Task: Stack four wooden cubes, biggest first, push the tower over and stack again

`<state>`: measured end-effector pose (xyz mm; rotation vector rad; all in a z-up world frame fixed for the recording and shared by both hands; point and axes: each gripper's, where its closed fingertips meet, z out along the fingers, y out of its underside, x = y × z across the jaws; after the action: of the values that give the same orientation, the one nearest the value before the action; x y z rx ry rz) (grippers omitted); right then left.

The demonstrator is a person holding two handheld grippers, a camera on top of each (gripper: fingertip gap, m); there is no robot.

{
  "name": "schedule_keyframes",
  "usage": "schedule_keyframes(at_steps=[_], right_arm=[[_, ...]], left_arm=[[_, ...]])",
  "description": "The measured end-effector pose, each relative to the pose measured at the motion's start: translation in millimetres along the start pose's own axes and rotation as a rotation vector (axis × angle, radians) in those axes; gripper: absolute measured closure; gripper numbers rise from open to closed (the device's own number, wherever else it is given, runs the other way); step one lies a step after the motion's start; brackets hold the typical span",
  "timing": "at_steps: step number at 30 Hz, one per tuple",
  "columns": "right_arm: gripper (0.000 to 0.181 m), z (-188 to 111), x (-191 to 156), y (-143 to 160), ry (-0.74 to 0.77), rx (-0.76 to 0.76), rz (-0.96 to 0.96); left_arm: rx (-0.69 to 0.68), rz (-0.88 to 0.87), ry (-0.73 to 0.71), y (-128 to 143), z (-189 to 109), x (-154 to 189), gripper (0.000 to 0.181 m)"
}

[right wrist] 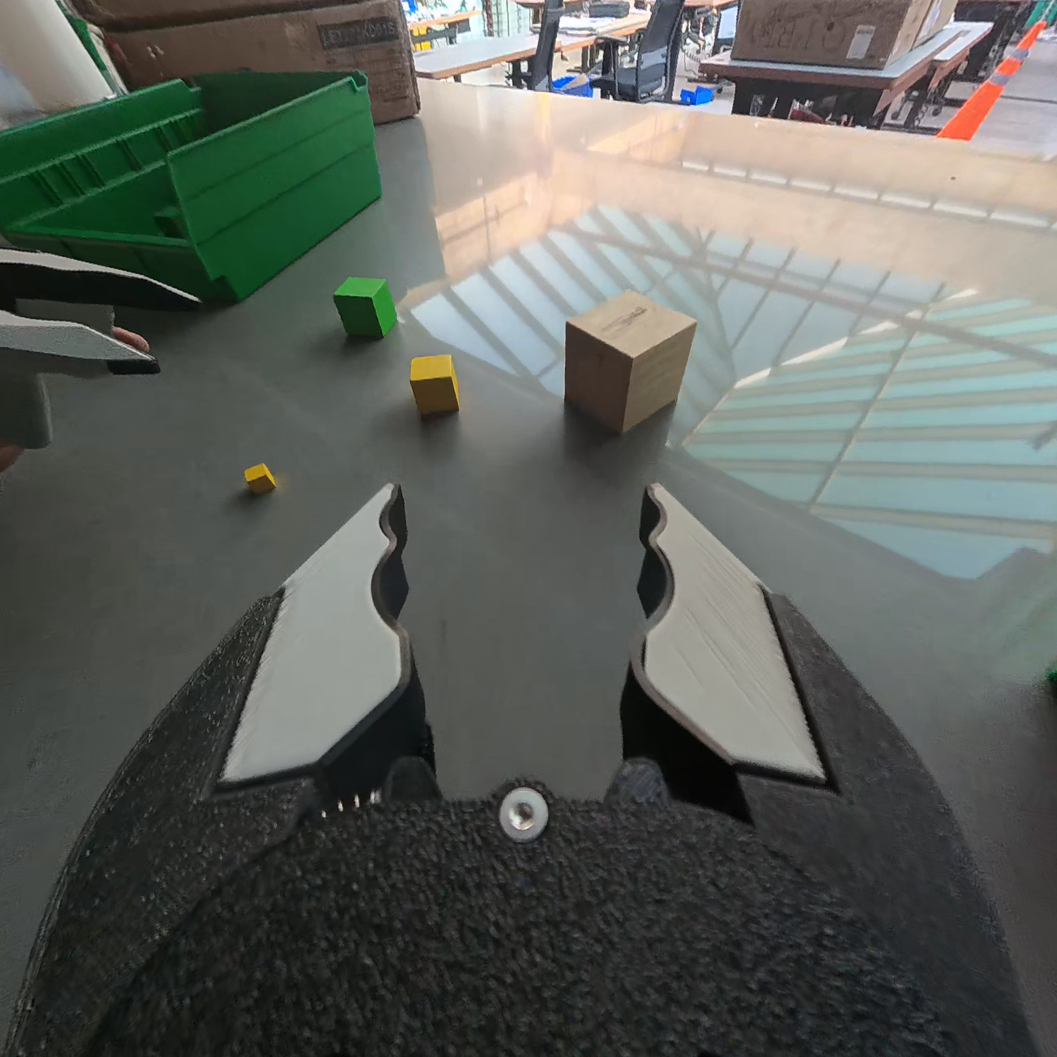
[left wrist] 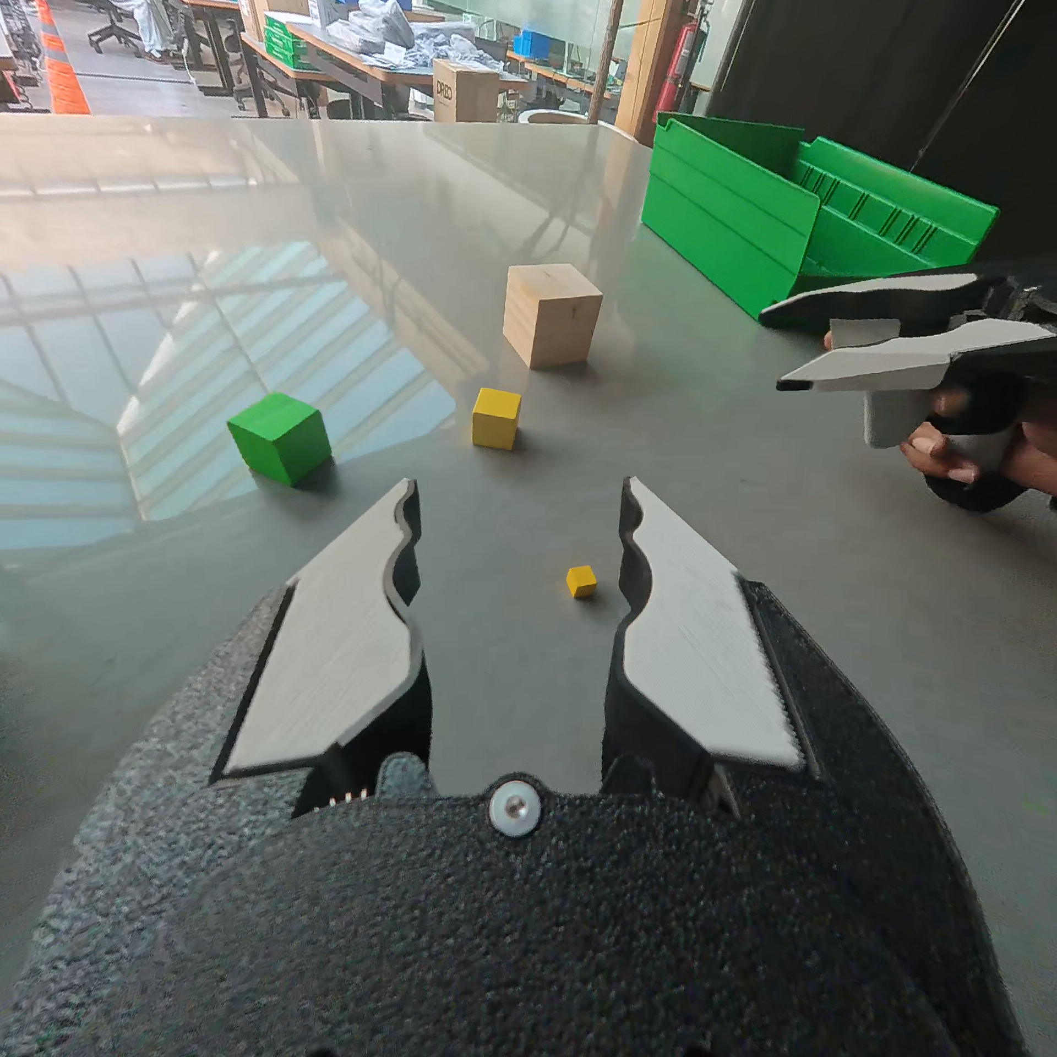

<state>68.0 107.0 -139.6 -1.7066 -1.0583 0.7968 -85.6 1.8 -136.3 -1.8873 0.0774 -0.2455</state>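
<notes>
Four cubes lie on a grey glossy table [left wrist: 743, 572]. My left gripper [left wrist: 519, 486] is open and empty, low over the table. A tiny yellow cube [left wrist: 581, 581] lies between its fingers, close to the right finger and not touching it. Ahead are a yellow cube [left wrist: 496, 417], a green cube [left wrist: 280, 437] and a larger wooden cube [left wrist: 552, 314]. My right gripper [right wrist: 521, 489] is open and empty, with bare table between its fingers. The wooden cube [right wrist: 626, 360] is ahead to its right, the yellow cube [right wrist: 434, 392] ahead left. The green cube [right wrist: 365, 306] and tiny yellow cube [right wrist: 259, 478] lie farther left.
A green plastic bin [left wrist: 801, 211] stands at the table's side, also in the right wrist view [right wrist: 189, 171], with a cardboard box [right wrist: 257, 46] behind it. Each gripper shows in the other's view, hand-held [left wrist: 775, 350] [right wrist: 174, 333]. Desks, chairs and an orange cone [left wrist: 63, 68] stand beyond the table.
</notes>
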Motion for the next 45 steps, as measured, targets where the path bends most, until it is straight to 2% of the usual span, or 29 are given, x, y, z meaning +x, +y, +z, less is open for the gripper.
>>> schedule_keyframes(at_steps=[10,22,25,28,32,35,37,39,42,45], right_arm=[[0.101,-9.0,-1.8,12.5,-0.013,-0.03,0.024],[0.105,0.8,13.6,12.6,-0.041,-0.053,0.03],[0.106,23.1,21.7,1.0,-0.092,-0.05,-0.018],[0.101,62.8,36.8,-11.3,-0.155,-0.096,-0.083],[0.086,112.7,54.8,-20.9,-0.191,-0.177,-0.198],[0.079,136.4,60.2,-18.7,-0.222,-0.245,-0.261],[0.085,143.6,57.9,-15.9,-0.266,-0.282,-0.274],[0.116,143.7,53.1,-13.5,-0.315,-0.299,-0.293],[0.119,131.4,37.3,-14.2,-0.394,-0.279,-0.316],[0.119,105.7,4.1,-17.9,-0.501,-0.224,-0.321]], left_arm=[[-0.06,0.037,0.022,5.9,9.0,-3.7,0.115],[-0.087,0.082,0.066,-5.5,50.3,-15.1,0.116],[-0.099,0.096,0.089,-7.8,61.9,-15.1,0.116],[-0.094,0.108,0.106,-10.8,68.4,-12.0,0.116],[-0.087,0.108,0.108,-10.6,64.6,-10.7,0.117],[-0.089,0.1,0.099,-8.6,57.4,-14.2,0.117],[-0.09,0.098,0.079,-6.1,50.2,-18.9,0.117],[-0.081,0.074,0.068,-4.8,42.2,-22.6,0.117],[-0.059,0.04,0.054,-5.2,30.9,-26.6,0.118],[-0.056,0.025,0.048,-3.4,23.5,-27.3,0.118]])
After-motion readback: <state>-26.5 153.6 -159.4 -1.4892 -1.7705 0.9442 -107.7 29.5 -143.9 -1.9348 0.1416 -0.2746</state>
